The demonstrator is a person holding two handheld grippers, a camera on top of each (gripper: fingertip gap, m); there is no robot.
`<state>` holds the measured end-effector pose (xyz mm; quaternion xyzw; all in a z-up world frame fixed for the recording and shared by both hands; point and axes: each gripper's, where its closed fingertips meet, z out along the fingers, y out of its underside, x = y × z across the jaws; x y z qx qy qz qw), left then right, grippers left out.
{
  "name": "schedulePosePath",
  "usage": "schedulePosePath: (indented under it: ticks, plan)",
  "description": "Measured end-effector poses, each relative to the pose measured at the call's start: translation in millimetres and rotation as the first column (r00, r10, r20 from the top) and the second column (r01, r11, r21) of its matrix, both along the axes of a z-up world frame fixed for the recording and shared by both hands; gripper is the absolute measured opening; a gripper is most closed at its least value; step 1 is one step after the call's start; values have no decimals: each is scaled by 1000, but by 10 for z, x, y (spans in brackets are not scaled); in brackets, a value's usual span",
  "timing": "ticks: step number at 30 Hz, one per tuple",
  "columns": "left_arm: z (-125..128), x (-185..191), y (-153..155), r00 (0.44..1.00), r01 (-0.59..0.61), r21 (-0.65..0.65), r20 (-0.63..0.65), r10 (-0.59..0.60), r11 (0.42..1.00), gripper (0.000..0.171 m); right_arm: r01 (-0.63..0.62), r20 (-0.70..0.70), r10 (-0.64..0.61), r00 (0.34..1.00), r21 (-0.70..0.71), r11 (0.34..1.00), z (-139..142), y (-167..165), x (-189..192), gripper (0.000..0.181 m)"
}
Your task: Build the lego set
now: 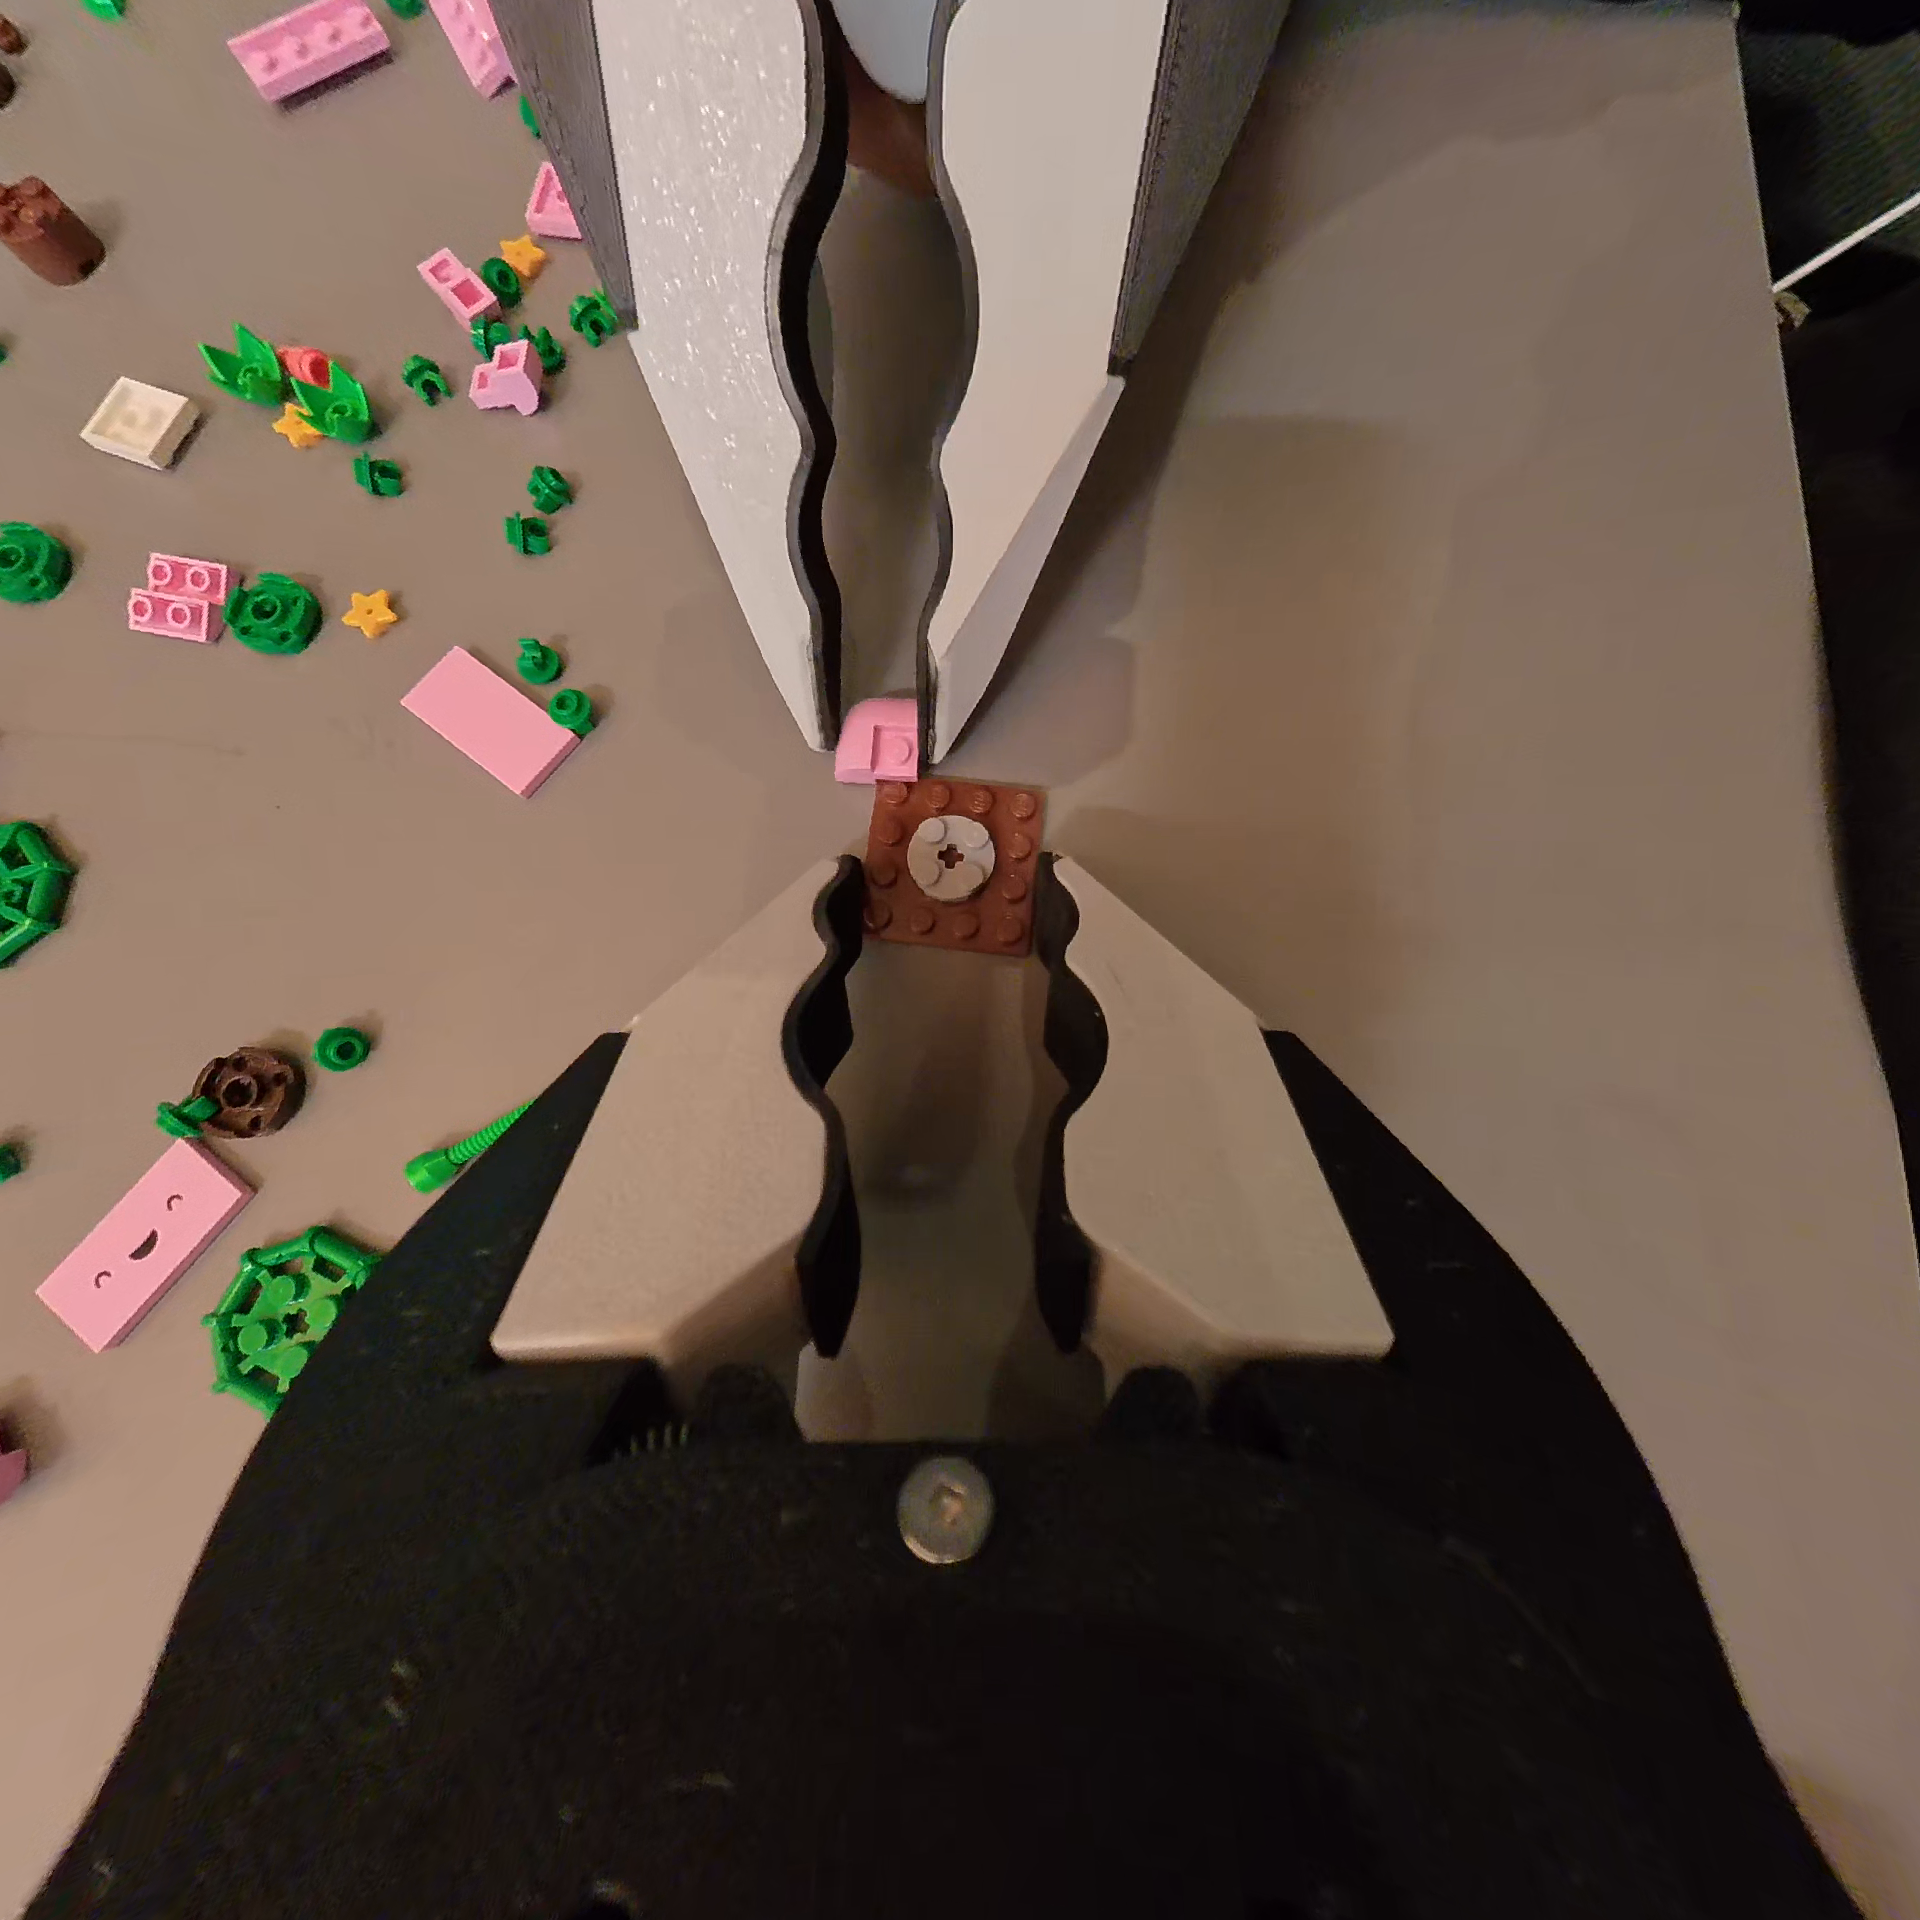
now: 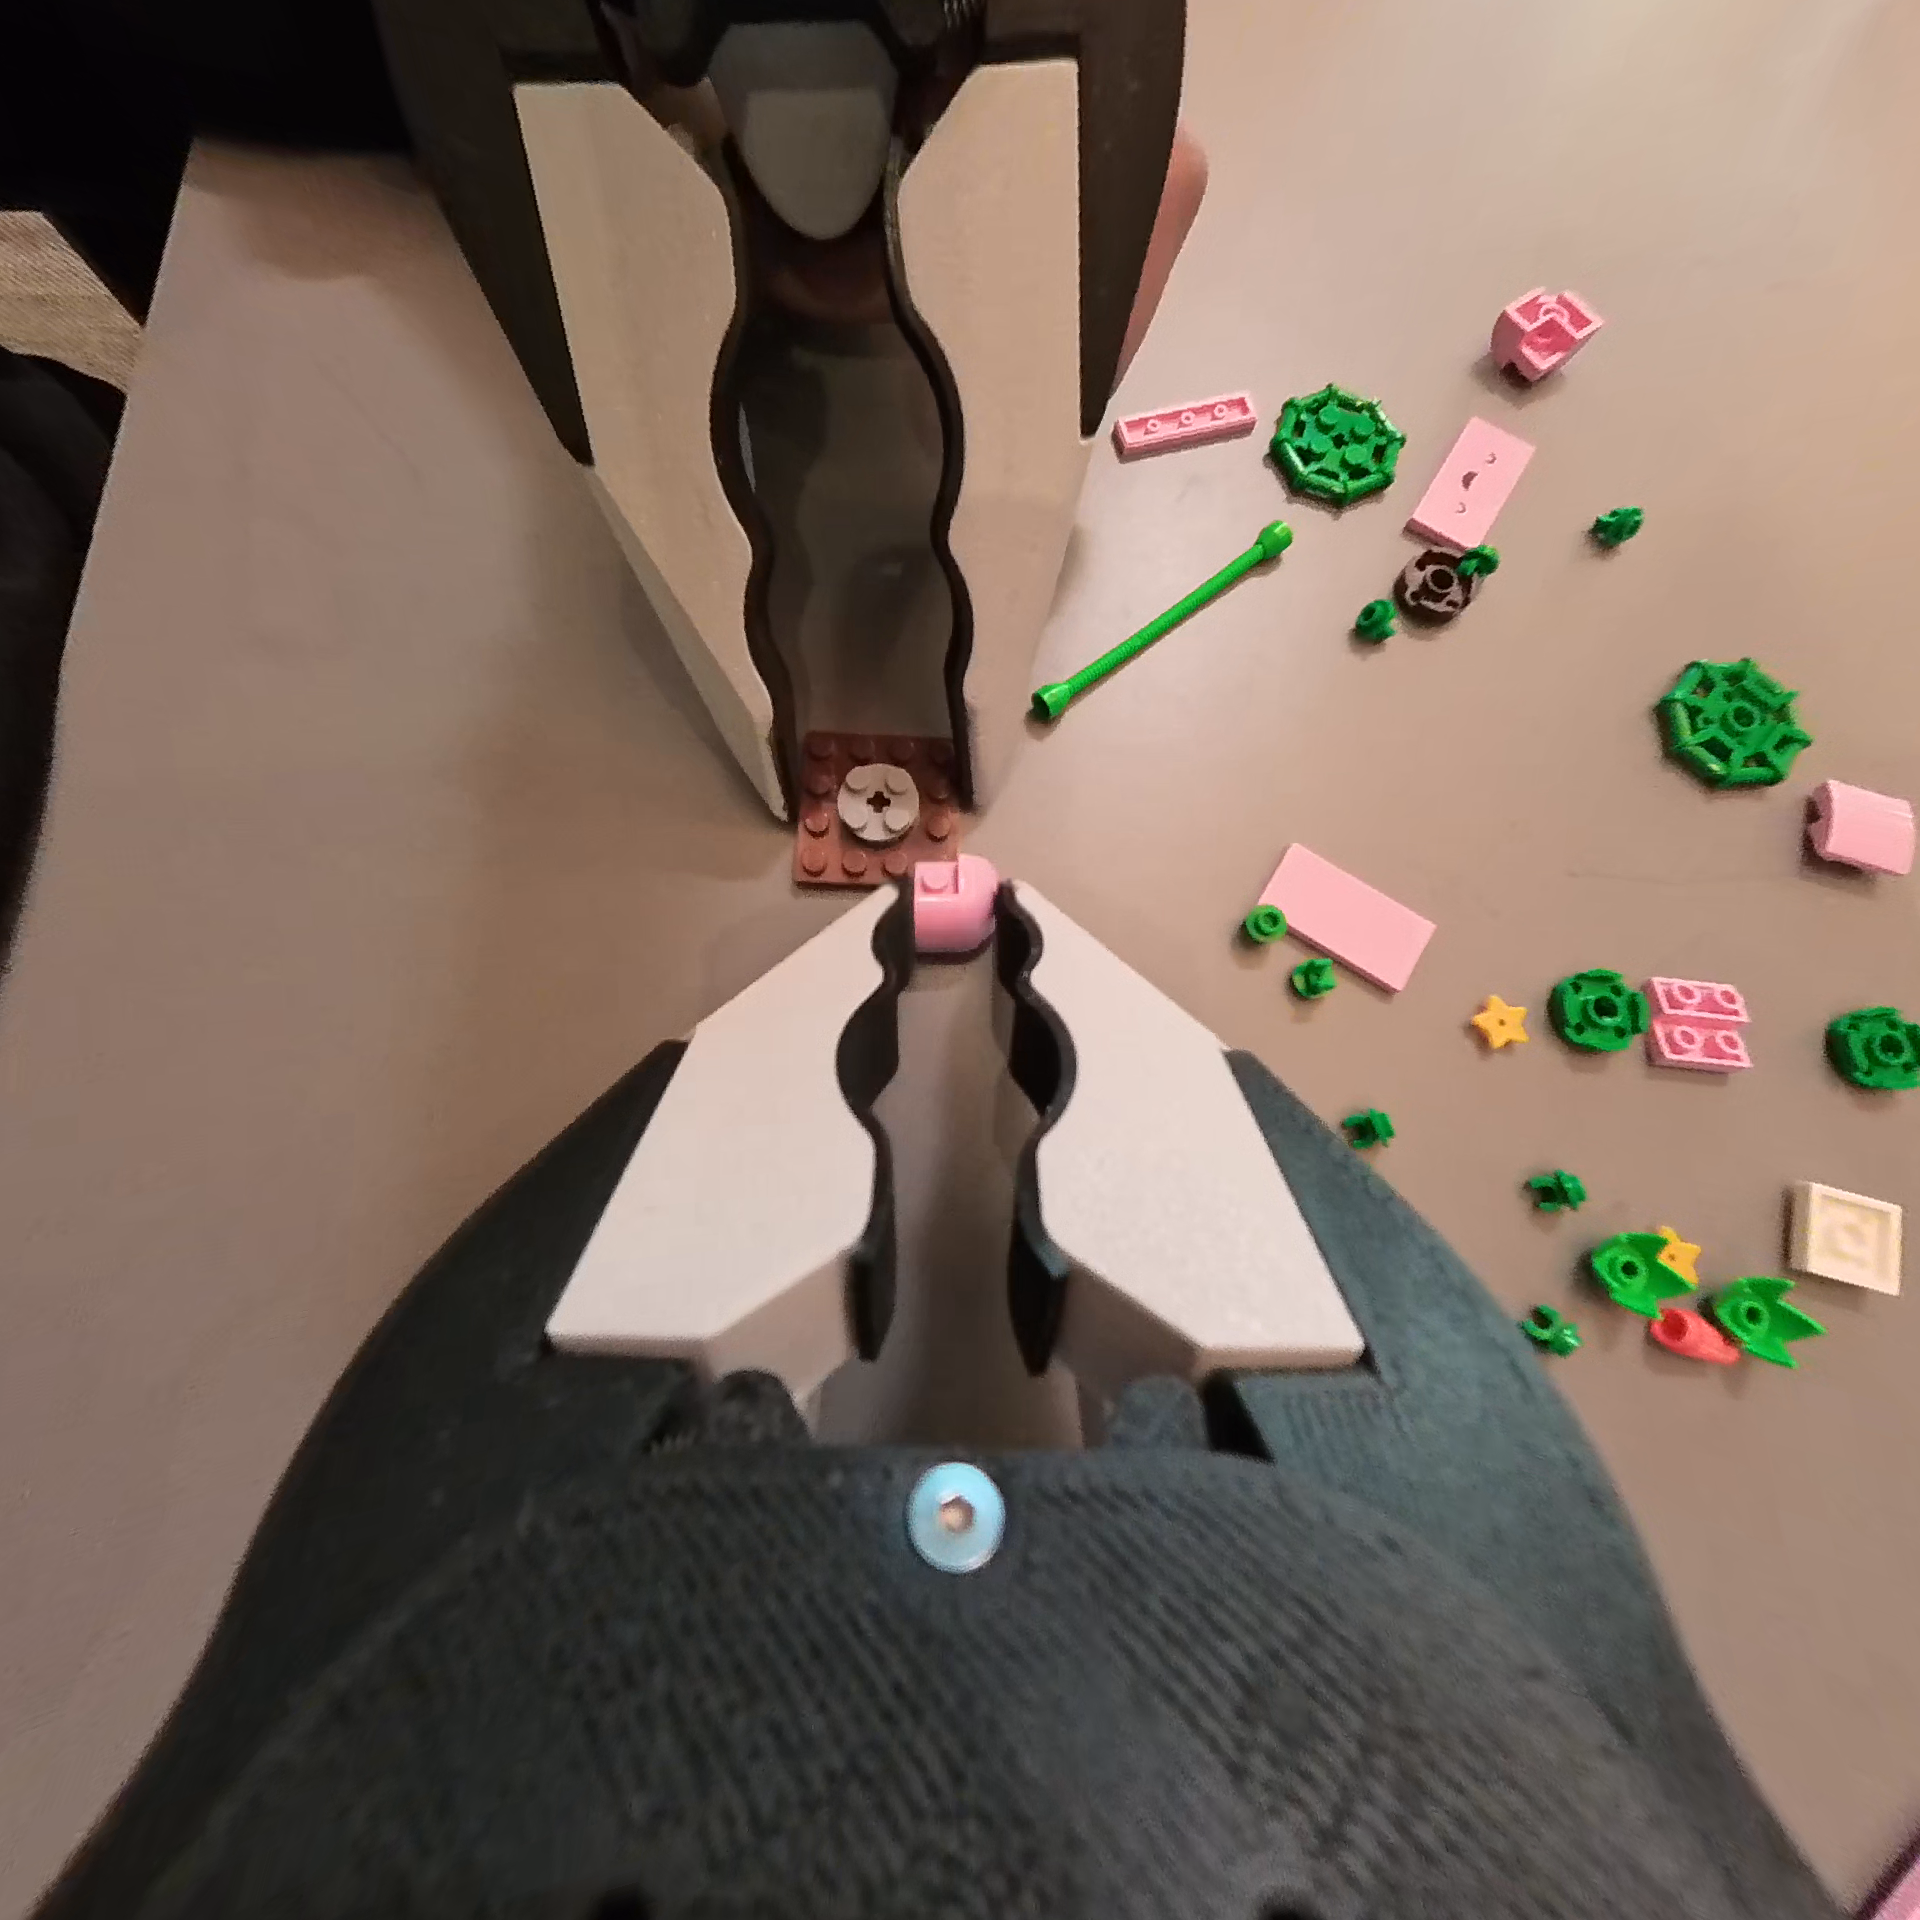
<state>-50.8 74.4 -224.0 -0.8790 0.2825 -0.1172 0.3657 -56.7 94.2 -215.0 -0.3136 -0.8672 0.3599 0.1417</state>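
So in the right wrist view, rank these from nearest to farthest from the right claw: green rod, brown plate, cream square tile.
1. Brown plate, just ahead of the right claw tips, held by the left claw.
2. Green rod, ahead and to the right.
3. Cream square tile, far right, near the frame edge.

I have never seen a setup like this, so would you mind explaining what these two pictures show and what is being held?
These are two handheld two-finger grippers, each with a camera looking along its fingers, so each picture also shows the other gripper opposite.

In the left wrist view, the left gripper clamps a square brown studded plate carrying a round grey stud piece on the grey table.

In the right wrist view, the right gripper pinches a small pink rounded brick at the plate's near edge; whether they touch is unclear.

Loose parts lie alongside: a flat pink tile, green wheel-like pieces, a green flexible rod, yellow stars and a cream square tile.
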Motion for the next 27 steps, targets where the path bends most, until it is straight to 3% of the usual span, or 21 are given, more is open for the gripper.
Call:
schedulePosePath:
  ticks: [23, 27]
  plan:
    - [-2, 8, -2, 1000, 6, 5, -9, -6, 1000, 32, 4, -22, -3, 1000, 41, 999, -8, -36, -21, 14]
    - [-2, 9, -2, 1000, 6, 5, -9, -6, 1000, 32, 4, -19, -4, 1000, 35, 999, -2, -38, -16, 22]
